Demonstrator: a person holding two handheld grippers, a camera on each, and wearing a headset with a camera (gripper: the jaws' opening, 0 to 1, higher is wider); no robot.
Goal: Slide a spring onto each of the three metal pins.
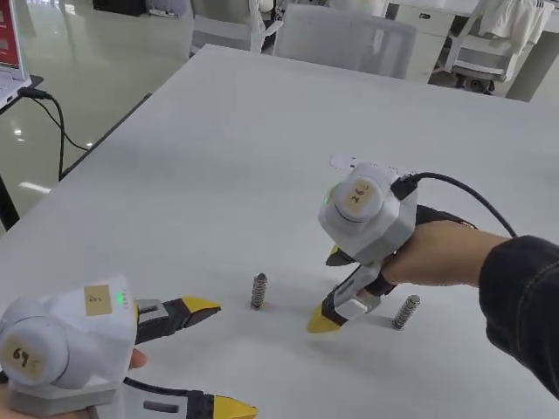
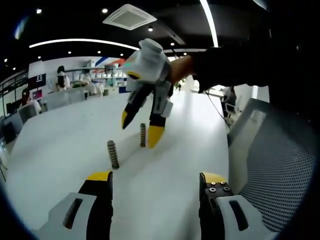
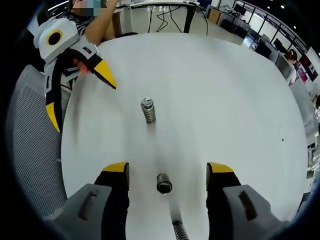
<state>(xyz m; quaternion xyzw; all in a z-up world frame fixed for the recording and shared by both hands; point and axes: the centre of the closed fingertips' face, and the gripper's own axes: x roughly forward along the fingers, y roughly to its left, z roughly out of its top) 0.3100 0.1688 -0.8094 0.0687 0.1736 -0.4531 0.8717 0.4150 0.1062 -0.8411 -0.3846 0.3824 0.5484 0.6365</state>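
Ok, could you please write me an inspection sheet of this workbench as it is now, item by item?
Surface: white table, smooth and plain.
Job's things: three springs stand upright, the far spring, the middle spring and the near spring; the pins inside cannot be made out.
Clutter: a small pale item on the table, too faint to name.
Grippers: left claw open, holding nothing; right claw open, the middle spring between its jaws, touching neither.
Cables: a black cable leaves the right claw's housing; a second cable hangs beside the table.
Surroundings: grey chair at the far edge; mesh chair; people in the background.
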